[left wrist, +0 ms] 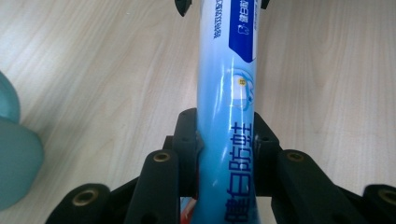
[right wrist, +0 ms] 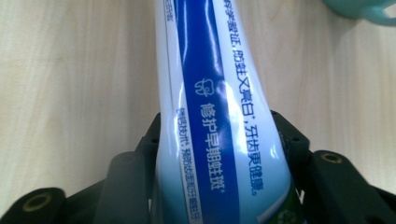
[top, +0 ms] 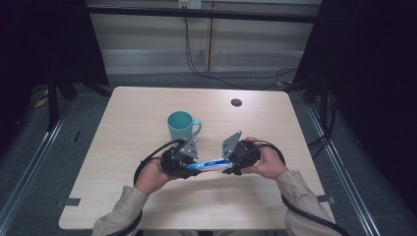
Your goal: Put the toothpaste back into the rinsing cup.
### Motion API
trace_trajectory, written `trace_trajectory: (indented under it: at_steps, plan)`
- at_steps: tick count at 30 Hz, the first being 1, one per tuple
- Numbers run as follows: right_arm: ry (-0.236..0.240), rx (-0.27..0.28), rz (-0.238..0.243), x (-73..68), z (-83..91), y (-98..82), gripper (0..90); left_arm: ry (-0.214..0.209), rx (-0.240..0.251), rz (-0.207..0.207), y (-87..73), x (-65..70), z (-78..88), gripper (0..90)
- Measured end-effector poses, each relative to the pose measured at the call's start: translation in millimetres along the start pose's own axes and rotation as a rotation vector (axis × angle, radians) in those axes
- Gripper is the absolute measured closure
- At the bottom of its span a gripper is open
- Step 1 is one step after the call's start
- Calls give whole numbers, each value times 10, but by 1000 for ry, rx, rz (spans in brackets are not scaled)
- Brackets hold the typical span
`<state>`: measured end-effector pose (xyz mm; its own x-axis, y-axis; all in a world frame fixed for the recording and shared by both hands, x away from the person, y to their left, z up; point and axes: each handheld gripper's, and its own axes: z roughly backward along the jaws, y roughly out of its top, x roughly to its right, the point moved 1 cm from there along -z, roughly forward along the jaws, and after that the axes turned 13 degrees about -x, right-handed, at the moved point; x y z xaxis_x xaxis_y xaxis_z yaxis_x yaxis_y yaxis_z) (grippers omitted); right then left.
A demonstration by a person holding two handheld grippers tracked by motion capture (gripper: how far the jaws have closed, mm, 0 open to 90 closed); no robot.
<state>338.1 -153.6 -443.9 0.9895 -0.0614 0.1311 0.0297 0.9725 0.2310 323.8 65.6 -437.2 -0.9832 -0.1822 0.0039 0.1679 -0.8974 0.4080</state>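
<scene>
— Both claws are clamped on one toothpaste tube (top: 210,164): the left claw (top: 189,164) grips one end and the right claw (top: 230,163) the other, low in the centre of the high view.

— How does it sit in the jaws?

— In the left gripper view the tube (left wrist: 226,112) runs straight up the middle, black jaws pressed to both its sides. In the right gripper view the tube (right wrist: 215,116) widens toward the bottom of the frame, again squeezed between the jaws.

— What is it made of?

— Glossy plastic, pale blue and white with a dark blue band and printed characters, catching highlights.

— And the surface?

— A pale wood-grain bench (top: 137,123), rectangular with rounded corners, a small dark round spot (top: 236,102) toward its upper right. A smooth teal mug (top: 182,126) with a handle stands just above the claws.

— The room?

— Dim, with a grey floor, dark frames at both sides, and cables (top: 196,69) hanging before a light wall at the top.
</scene>
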Motion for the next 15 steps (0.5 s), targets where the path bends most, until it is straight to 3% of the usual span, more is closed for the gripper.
trace_trajectory:
  at_steps: [6,8,15]
  plan:
    - [9,5,-38,-5,110,71,571,1,-3,-14,-18,-23,13,681]
    - [9,28,-89,-3,188,116,591,7,-10,-16,-13,-33,17,655]
    - [12,80,-106,-13,262,181,628,27,-10,-12,-35,-71,28,589]
